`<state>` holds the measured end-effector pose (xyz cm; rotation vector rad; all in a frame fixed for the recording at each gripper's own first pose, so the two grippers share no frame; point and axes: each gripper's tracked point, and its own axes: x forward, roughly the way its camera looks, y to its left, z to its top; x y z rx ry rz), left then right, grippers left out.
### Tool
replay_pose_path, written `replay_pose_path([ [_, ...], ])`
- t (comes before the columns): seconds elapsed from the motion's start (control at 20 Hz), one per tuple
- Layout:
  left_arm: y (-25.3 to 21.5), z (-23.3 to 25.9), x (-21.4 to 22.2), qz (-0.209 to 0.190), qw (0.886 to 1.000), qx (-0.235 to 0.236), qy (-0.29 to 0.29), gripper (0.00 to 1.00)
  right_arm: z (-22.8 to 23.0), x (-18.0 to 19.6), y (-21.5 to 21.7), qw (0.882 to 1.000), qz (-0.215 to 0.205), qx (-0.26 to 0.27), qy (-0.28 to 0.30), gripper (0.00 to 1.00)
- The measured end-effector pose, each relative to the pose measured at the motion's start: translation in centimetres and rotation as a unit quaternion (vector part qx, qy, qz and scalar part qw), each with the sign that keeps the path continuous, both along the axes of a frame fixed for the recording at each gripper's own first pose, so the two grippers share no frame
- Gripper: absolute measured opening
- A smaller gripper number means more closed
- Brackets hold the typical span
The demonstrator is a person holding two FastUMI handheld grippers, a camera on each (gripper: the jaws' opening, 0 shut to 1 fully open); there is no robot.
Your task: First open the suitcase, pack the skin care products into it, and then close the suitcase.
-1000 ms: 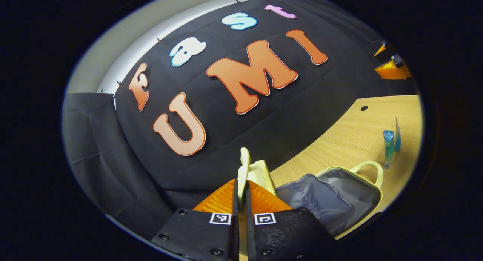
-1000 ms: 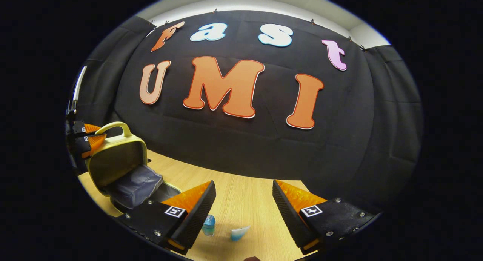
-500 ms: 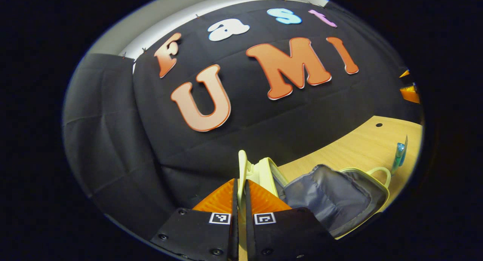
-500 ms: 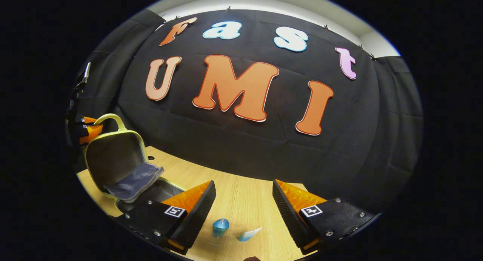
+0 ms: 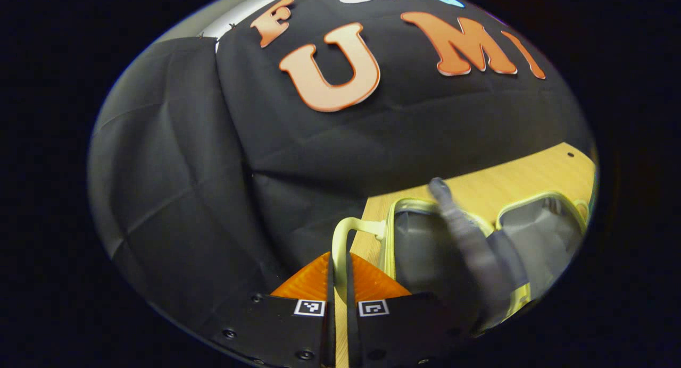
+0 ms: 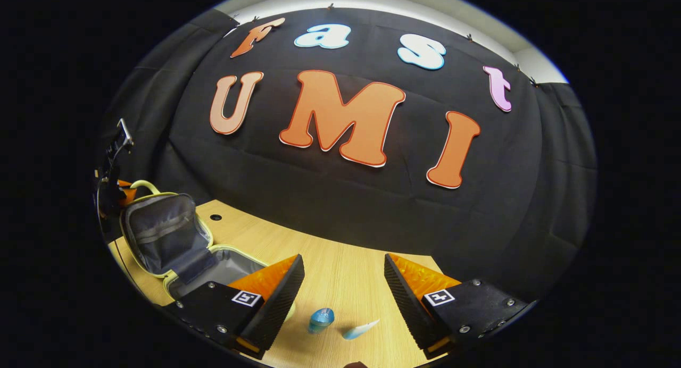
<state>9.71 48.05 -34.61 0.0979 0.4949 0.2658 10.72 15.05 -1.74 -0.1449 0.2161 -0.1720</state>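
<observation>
The left gripper [image 5: 340, 269] pinches the pale yellow handle [image 5: 340, 240] of the open suitcase [image 6: 165, 235]. The right gripper [image 6: 340, 283] hovers wide apart above a blue bottle [image 6: 321, 320] and what seems a small tube [image 6: 360, 329] on the table [image 6: 340, 272], the suitcase just left of its left finger.

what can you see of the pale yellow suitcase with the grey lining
The pale yellow suitcase with grey fabric lining lies open on the wooden table, its lid half tipped back and its base flat. A yellow zip edge rims both halves, and a grey lining flap hangs between them. The left gripper is shut on the lid's looped yellow handle. Nothing shows packed inside it.
</observation>
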Motion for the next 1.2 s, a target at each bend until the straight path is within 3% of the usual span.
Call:
replay_pose_path([
  [0.25, 0.7, -5.5, 1.3, 0.002, 0.998, -0.023, 0.055, 0.09, 0.3, -0.7, -0.5, 1.0, 0.003, 0.006, -0.009, 0.95],
  [0.3, 1.5, -6.0, 1.2, 0.012, 0.998, -0.004, 0.067, 0.09, 0.3, -0.9, -0.9, 1.0, 0.002, 0.005, -0.008, 0.96],
  [0.35, 2.1, -5.7, 1.5, 0.015, 0.997, 0.023, 0.068, 0.15, 0.2, -1.1, -1.3, 1.0, 0.002, 0.005, -0.006, 0.96],
  [0.45, 1.3, -4.0, 1.3, 0.006, 0.998, 0.024, 0.05, 0.28, 0.4, -1.6, -2.4, 1.0, 0.002, 0.007, -0.006, 0.96],
  [0.7, -6.1, 3.0, 1.3, -0.037, 0.999, 0.014, -0.01, 0.76, -0.2, -2.9, -5.3, 1.0, 0.001, 0.008, -0.006, 0.96],
  [0.85, -12.4, 7.0, 1.4, -0.077, 0.996, 0.017, -0.036, 0.85, -0.8, -3.8, -7.0, 1.0, 0.02, 0.011, -0.01, 0.96],
  [1.05, -21.0, 11.6, 0.2, -0.097, 0.993, 0.007, -0.071, 0.97, -2.3, -5.0, -9.6, 0.999, 0.039, 0.029, -0.004, 0.95],
  [1.2, -27.4, 12.3, -0.9, -0.116, 0.99, -0.012, -0.077, 0.97, -4.1, -5.7, -10.3, 0.998, 0.055, 0.042, 0.007, 0.96],
])
